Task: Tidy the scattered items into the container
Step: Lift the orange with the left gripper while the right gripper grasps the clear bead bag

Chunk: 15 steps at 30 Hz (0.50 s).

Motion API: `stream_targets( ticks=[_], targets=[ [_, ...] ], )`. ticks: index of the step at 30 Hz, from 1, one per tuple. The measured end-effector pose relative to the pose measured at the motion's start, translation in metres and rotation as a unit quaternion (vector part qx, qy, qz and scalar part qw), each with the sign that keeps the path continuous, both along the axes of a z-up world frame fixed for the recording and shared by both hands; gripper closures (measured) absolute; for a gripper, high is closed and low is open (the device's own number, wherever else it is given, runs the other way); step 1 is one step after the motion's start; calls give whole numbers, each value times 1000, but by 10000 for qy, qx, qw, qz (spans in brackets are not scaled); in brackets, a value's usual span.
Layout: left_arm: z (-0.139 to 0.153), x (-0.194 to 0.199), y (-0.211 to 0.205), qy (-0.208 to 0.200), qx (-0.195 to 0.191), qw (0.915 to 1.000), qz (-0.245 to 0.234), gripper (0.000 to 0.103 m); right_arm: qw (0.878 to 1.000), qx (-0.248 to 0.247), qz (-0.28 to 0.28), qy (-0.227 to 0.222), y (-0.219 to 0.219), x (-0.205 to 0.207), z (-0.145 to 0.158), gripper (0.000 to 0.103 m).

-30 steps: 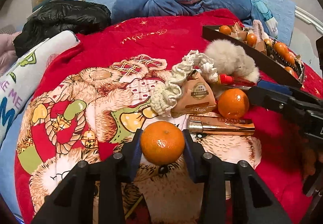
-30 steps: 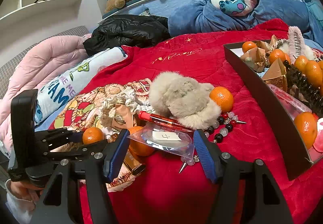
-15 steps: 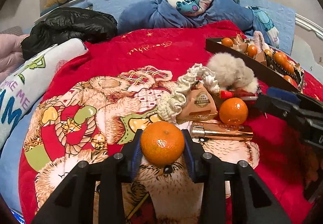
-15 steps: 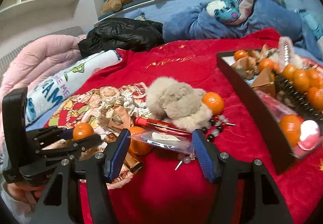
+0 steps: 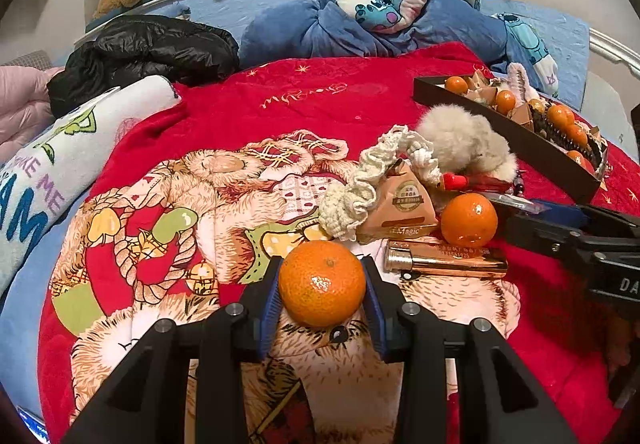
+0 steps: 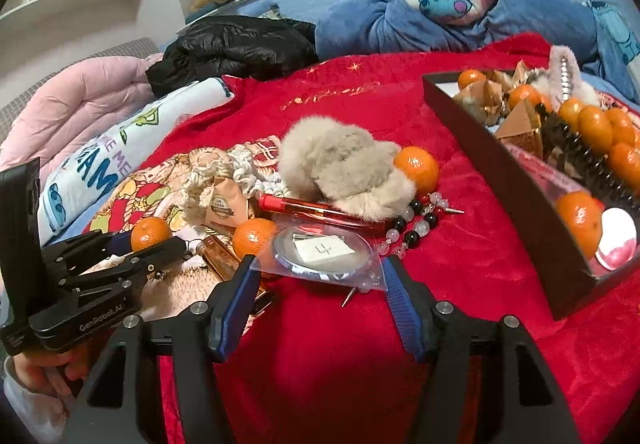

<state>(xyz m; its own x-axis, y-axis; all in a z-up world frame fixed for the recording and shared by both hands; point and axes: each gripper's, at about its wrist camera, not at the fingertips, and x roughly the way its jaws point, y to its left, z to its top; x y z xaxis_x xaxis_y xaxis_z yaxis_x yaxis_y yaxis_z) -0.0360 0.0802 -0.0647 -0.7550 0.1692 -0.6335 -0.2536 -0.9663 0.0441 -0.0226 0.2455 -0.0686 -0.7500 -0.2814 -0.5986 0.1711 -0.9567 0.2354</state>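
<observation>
My left gripper (image 5: 322, 268) is shut on a tangerine (image 5: 322, 282) just above the red blanket; it also shows in the right wrist view as the left gripper (image 6: 148, 244). My right gripper (image 6: 320, 270) is shut on a clear bag (image 6: 320, 250) holding a round mirror and a paper slip, with its pads against the bag's edges. The black box (image 6: 492, 164) at right holds several tangerines, packets and a hair clip. Loose on the blanket lie a fluffy beige scrunchie (image 6: 340, 164), two tangerines (image 6: 416, 168) (image 6: 254, 240), a red pen (image 6: 304, 208), a bead bracelet (image 6: 416, 220), a gold tube (image 5: 444, 264), a triangular packet (image 5: 404, 204) and a cream scrunchie (image 5: 360, 188).
A black jacket (image 5: 148, 48) and blue bedding (image 5: 360, 28) lie behind the red blanket. A white printed towel (image 5: 52, 172) and a pink quilt (image 6: 80, 108) lie at left. A person's hand (image 6: 36, 376) grips the left gripper's handle.
The right gripper has edged in on the clear bag, which now looks closer and lies partly over the near tangerine. The left gripper keeps its tangerine and has hardly moved.
</observation>
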Motion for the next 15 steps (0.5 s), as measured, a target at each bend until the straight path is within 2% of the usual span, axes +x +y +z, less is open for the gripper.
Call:
stream_targets(
  ticks=[2, 8, 15],
  targets=[
    [0, 0, -1, 13, 30, 10000, 7, 64, 9999, -47, -3, -93, 1, -5, -3, 41],
    [0, 0, -4, 4, 99, 9999, 46, 64, 9996, -184, -43, 218, 5, 6, 3, 41],
    [-1, -1, -7, -15, 221, 9998, 16, 64, 9993, -268, -77, 262, 4, 3, 9, 37]
  ],
)
